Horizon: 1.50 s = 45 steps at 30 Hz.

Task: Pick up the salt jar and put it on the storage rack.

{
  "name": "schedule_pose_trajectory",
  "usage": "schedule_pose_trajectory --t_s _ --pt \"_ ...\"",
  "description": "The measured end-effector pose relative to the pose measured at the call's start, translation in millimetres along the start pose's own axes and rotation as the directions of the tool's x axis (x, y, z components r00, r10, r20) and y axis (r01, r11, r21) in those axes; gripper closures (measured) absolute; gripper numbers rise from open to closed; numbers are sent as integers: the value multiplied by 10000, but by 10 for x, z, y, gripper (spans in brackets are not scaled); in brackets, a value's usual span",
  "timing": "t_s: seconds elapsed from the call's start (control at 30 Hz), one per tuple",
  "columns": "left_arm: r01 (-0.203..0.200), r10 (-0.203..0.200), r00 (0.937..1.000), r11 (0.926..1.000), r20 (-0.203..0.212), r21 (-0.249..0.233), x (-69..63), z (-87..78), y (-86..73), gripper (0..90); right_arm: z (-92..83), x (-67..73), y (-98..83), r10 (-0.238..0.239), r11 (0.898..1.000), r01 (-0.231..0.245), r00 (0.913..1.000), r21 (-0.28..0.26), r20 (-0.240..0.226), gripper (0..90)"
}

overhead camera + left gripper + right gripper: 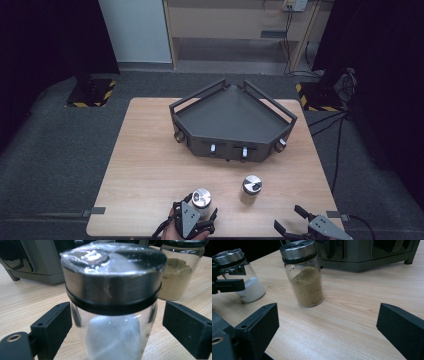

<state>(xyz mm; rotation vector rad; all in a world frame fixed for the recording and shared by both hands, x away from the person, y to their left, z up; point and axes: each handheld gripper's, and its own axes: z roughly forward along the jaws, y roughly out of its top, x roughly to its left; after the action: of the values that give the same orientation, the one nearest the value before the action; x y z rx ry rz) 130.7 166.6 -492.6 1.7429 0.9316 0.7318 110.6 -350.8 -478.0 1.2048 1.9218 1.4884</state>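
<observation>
— Now the left gripper is straddling the white-powder jar at the table's six o'clock edge, jaws narrowing, right pad not touching.
— Risk?
— Uneven closing could be tipping it.
— Right gripper?
— Gaping wide, empty. Its view is showing the brown-spice jar's fill; beyond, at twelve, the corner rack.

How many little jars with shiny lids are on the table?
2. The white-powder jar stands near the table's front edge, between the jaws of the left gripper. The brown-powder jar stands to its right, in front of the dark corner rack. None seems hidden.
</observation>
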Motion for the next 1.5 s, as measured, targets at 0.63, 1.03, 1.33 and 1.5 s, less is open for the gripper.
schedule_pose_trajectory --t_s 0.63,1.03,1.33,1.5 --pt "154 -156 9998 9997 -110 -172 16 2 -54 293 -29 -18 -10 13 10000 -13 10000 -46 -46 54" --pt "323 -325 9994 9993 -106 -213 16 3 -63 299 -25 -12 -7 24 10000 -24 10000 -1 -71 55" --pt "330 -330 9994 9993 -34 -183 35 4 -55 300 -29 -9 -7 17 10000 -17 10000 -21 -67 55" --pt "339 -339 9994 9993 44 -180 55 14 -50 300 -30 -6 -7 9 10000 -9 10000 -44 -65 55"
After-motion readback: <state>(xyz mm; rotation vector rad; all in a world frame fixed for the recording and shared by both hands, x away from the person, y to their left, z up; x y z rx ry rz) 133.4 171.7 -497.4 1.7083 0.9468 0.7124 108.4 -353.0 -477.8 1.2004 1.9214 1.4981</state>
